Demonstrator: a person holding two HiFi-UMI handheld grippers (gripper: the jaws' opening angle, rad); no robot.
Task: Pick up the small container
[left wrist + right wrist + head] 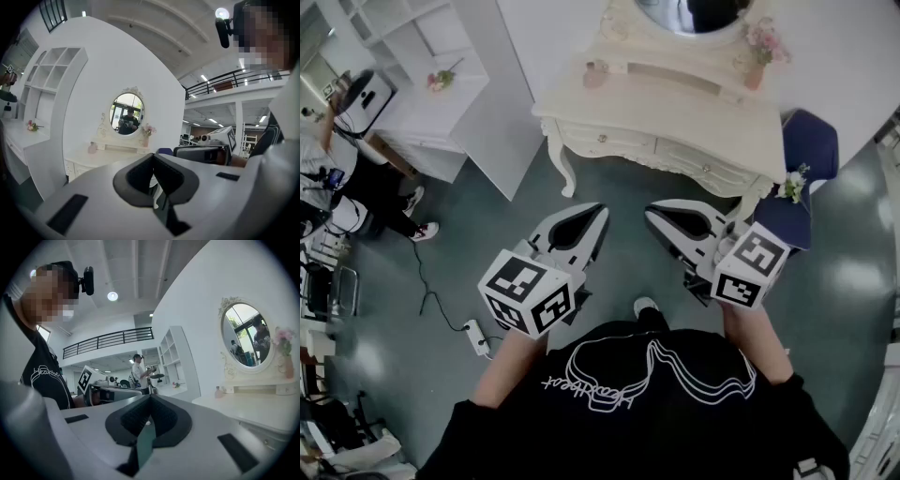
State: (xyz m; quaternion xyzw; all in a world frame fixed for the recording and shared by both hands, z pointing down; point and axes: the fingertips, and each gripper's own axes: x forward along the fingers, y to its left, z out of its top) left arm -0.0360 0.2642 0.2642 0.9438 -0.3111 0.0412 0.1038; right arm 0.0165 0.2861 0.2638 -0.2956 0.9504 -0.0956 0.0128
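Note:
A small pink container stands on the left of the cream dressing table, below the oval mirror. It also shows as a small pink container in the left gripper view and, far off, as the container in the right gripper view. My left gripper and right gripper hang side by side over the floor, close to my body and short of the table. Both have their jaws shut with nothing between them. The left gripper points toward the mirror.
A vase of pink flowers stands at the table's right end. A blue chair sits right of the table, a white shelf unit to its left. A person stands at far left. A power strip and cable lie on the floor.

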